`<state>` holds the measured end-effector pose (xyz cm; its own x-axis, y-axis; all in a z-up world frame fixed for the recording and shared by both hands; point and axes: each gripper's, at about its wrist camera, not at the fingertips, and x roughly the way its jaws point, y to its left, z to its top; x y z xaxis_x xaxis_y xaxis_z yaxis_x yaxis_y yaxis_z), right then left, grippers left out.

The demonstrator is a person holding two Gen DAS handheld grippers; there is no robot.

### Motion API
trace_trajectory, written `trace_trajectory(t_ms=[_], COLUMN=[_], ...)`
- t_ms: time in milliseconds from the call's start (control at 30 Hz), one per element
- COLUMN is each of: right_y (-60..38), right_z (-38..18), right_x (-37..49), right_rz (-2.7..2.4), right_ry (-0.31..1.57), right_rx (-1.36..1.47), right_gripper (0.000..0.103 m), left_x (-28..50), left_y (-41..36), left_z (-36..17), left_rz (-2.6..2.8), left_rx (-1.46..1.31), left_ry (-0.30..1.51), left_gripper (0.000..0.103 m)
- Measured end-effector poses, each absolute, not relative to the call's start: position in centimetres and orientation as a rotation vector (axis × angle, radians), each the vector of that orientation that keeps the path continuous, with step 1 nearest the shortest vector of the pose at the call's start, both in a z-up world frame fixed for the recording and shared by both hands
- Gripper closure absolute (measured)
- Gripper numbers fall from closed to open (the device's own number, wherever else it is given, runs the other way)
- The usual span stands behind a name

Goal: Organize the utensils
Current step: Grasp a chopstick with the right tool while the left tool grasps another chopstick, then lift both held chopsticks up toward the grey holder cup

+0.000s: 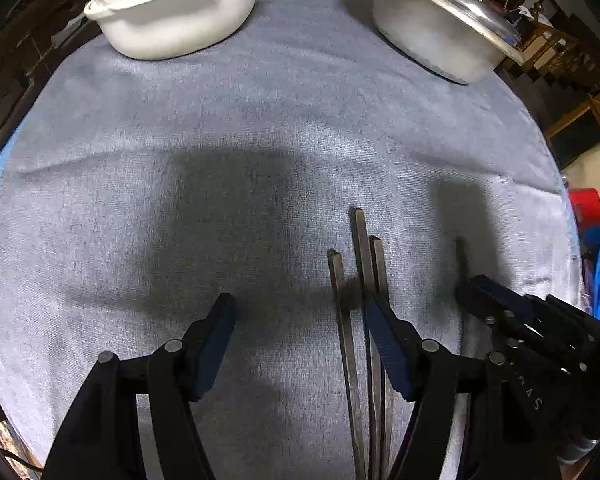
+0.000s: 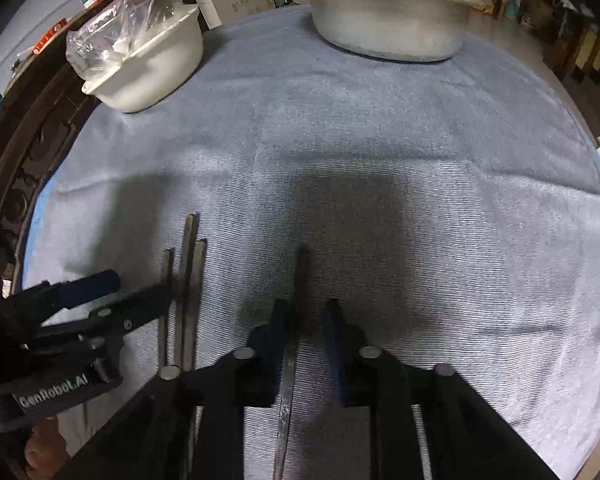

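Three flat metal utensil handles [image 1: 362, 264] lie side by side on the grey cloth, seen also in the right wrist view [image 2: 186, 276]. A fourth metal utensil [image 2: 296, 304] lies apart to their right, faint in the left wrist view [image 1: 461, 258]. My left gripper [image 1: 300, 308] is open and empty, its right finger [image 1: 384, 332] resting over the three handles. My right gripper [image 2: 306, 312] is open, its fingers on either side of the single utensil, not closed on it.
A white tub [image 1: 172, 20] with a clear plastic bag stands far left. A lidded metal pot [image 1: 440, 28] stands far right. The grey cloth [image 1: 220, 140] covers a round table; dark wooden furniture lies beyond its left edge [image 2: 16, 184].
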<state>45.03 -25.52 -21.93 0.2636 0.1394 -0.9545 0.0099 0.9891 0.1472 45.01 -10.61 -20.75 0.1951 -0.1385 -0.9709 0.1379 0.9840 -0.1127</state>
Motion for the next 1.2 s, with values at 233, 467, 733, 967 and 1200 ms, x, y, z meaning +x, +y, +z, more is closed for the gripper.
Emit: trace_trajectory(t_ms=[233,467,733,967,1200], right_y=[-27.9,-28.2,-27.2,-24.0,-25.5], right_z=[-21.7,-21.6,-21.8,-22.0,-21.0], right_x=[43.7,43.5,45.3,46.5,44.4], right_rz=[0.052,0.036,0.011,0.015,0.041], right_ry=[1.309,1.397,1.481,1.45,1.35], right_rx=[0.165,0.151,0.093,-0.053,0.043], right_gripper=[0.095,0.094,0.092,0.095,0.097], left_x=[45.1,45.1,45.9,45.5,45.1], left_y=[-12.2,-11.8,-10.7,-12.9,-10.6], left_z=[-20.5,-20.4,-19.9,-19.4,-18.7], left_rz=[-0.191,-0.302,-0.381,-0.323,-0.302], left_rx=[0.142,0.233,0.146,0.234,0.185], left_ry=[1.305,1.307,1.386,1.31,1.266], left_gripper=[0.092,0.097,0.069,0.091,0.098])
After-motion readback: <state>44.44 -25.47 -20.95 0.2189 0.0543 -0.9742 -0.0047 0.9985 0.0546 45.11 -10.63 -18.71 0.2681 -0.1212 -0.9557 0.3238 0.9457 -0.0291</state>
